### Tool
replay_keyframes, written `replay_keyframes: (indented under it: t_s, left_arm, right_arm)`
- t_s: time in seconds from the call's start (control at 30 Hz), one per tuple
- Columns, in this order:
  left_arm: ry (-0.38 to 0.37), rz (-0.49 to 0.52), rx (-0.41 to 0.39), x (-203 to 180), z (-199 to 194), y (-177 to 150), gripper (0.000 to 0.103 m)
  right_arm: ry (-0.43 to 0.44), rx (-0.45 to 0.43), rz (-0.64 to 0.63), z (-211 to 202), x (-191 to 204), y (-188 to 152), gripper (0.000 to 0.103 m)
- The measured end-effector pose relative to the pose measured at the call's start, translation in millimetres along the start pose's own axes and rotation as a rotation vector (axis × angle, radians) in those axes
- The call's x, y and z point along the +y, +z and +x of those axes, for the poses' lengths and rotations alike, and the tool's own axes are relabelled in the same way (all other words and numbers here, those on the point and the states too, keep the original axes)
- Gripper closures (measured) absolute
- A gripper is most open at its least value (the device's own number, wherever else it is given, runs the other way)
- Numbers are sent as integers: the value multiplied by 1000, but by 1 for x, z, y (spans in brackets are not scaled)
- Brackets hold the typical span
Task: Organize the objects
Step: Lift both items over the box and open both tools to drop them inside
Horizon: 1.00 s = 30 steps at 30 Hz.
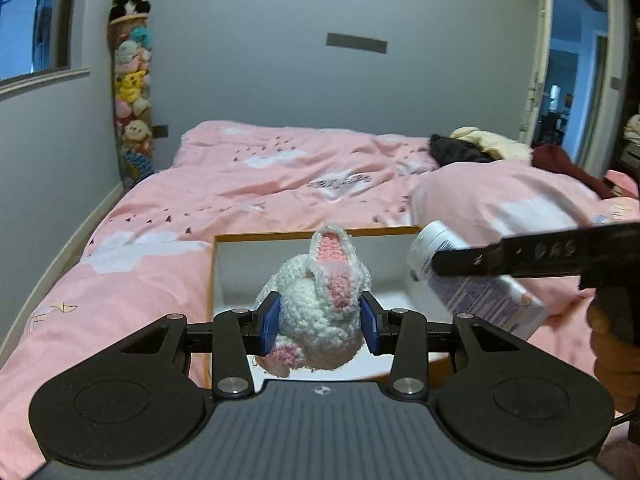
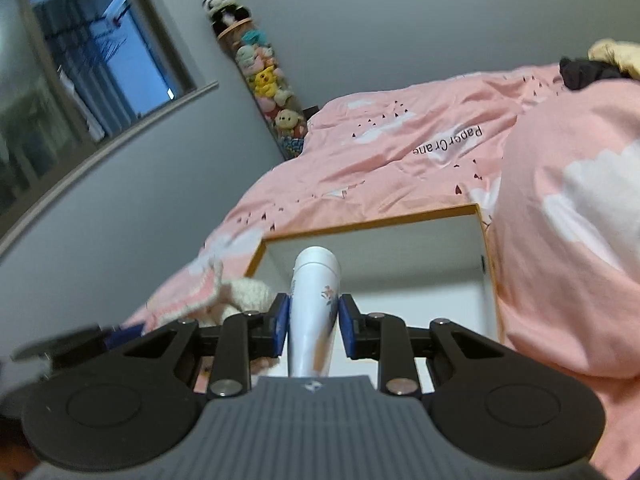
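Observation:
A white and pink crochet bunny (image 1: 320, 300) hangs above the open white box with an orange rim (image 1: 216, 264) on the pink bed; my left gripper (image 1: 322, 322) is shut on its body. The blue pads press into the yarn on both sides. A white tube with a floral print (image 2: 314, 304) is held over the same box (image 2: 360, 226) by my right gripper (image 2: 313, 326), cap pointing away. In the left wrist view the right gripper (image 1: 440, 262) and its tube (image 1: 472, 280) come in from the right. The bunny (image 2: 224, 296) shows blurred at the left in the right wrist view.
A pink pillow (image 1: 520, 208) lies right of the box. Dark and cream clothes (image 1: 472, 146) are heaped at the bed's far right. A tall column of plush toys (image 1: 134, 92) stands in the corner by the window. An open doorway (image 1: 576, 72) is at the right.

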<state>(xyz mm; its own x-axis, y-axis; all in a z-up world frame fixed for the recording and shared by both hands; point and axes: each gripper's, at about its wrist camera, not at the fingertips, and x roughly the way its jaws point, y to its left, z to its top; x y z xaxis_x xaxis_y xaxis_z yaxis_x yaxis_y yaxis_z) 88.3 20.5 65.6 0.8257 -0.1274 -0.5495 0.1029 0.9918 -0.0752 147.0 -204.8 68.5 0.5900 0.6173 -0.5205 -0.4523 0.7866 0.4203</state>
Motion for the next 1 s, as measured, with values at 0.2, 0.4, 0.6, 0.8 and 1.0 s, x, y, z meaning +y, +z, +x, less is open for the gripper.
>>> replay_keyframes:
  t_s: [0.2,0.4,0.6,0.8,1.0]
  left_arm:
    - [64,61,39,2,40,-3,56]
    - [131,128,158,3,89,-22,56]
    - [160,126,253,5,111,-41,55]
    - [171,106,301,12,118,-44,49]
    - [149,37,337,23,114,-43,46]
  right_arm:
    - [4,51,147,50,-23,11,75]
    - [-43,179,200,107,-38,-4,75]
    - [-59,277,246,145,-49,-24,75]
    - [-84,322,243,161,-51,-33,75]
    - [-90,332,231,166,-49,-34,70]
